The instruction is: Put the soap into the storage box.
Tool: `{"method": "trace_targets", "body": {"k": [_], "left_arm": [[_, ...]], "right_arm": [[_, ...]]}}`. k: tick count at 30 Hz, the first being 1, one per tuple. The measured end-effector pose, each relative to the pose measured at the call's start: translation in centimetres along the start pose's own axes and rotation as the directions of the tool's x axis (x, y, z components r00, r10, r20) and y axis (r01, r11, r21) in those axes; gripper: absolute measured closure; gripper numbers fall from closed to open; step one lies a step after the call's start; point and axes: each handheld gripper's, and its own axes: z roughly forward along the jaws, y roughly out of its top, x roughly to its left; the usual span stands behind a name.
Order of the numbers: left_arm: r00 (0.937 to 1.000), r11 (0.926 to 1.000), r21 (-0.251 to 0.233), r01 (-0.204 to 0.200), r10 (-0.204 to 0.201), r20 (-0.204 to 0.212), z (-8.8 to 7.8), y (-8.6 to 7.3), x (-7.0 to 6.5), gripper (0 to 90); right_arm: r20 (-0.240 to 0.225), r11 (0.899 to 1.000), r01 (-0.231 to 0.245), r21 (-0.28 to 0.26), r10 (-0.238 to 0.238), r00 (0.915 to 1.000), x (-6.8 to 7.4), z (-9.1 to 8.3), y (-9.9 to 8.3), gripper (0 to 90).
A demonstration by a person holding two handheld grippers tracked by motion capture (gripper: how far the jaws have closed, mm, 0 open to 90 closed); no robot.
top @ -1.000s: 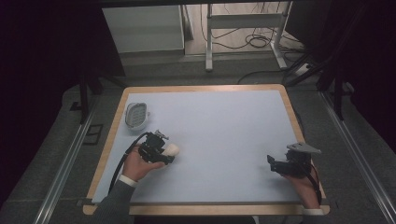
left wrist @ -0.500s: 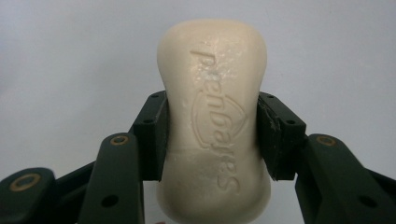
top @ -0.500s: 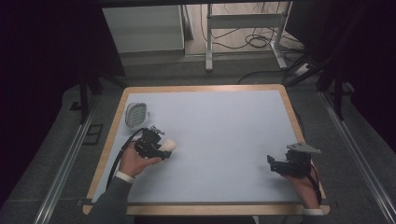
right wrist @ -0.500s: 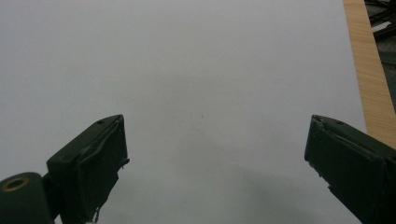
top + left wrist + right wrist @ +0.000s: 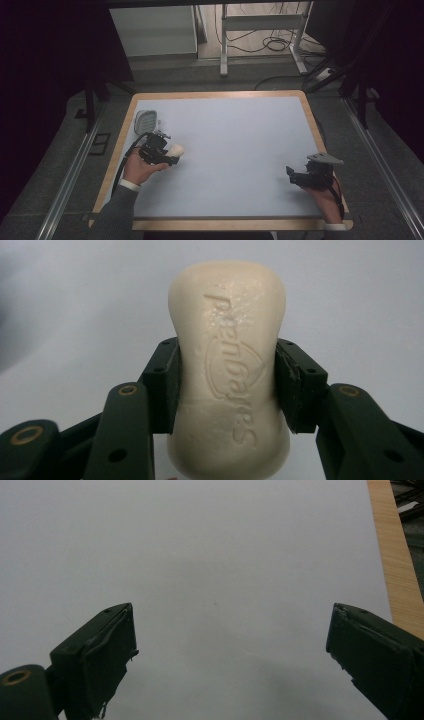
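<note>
Gripper on the left (image 5: 170, 152) lifts clamped soap bar (image 5: 176, 149) toward soap dish (image 5: 145, 120).
Carried nearer the worktop's (image 5: 240, 145) far-left corner; right gripper (image 5: 291, 175) waits open.

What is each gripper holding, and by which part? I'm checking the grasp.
The left gripper clamps the cream soap bar across its narrow waist. The right gripper holds nothing.

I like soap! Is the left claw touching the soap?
Touching. The left gripper view shows the left claw with both pads pressed against the sides of the soap.
</note>
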Motion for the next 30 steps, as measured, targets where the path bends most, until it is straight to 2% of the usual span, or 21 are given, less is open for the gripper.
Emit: {"method": "trace_targets", "body": {"k": [12, 20, 30], "left_arm": [[0.9992, 0.9994, -0.01, 0.035, -0.035, -0.02, -0.7, 0.6, 1.6, 49.6], [0.9978, 0.999, -0.005, 0.044, -0.044, -0.05, -1.1, 1.0, 2.6, 49.6], [0.9964, 0.9973, -0.031, 0.067, -0.069, -0.049, -1.7, 1.1, 3.7, 49.6]], "right_arm": [[0.002, 1.0, -0.003, 0.0, 0.003, 1.0, -0.1, 0.0, 0.0, 5.7], [0.001, 1.0, -0.006, -0.001, 0.006, 1.0, -0.2, 0.0, 0.0, 5.7], [0.001, 1.0, -0.005, -0.002, 0.005, 1.0, -0.1, -0.1, 0.0, 5.7]]}}
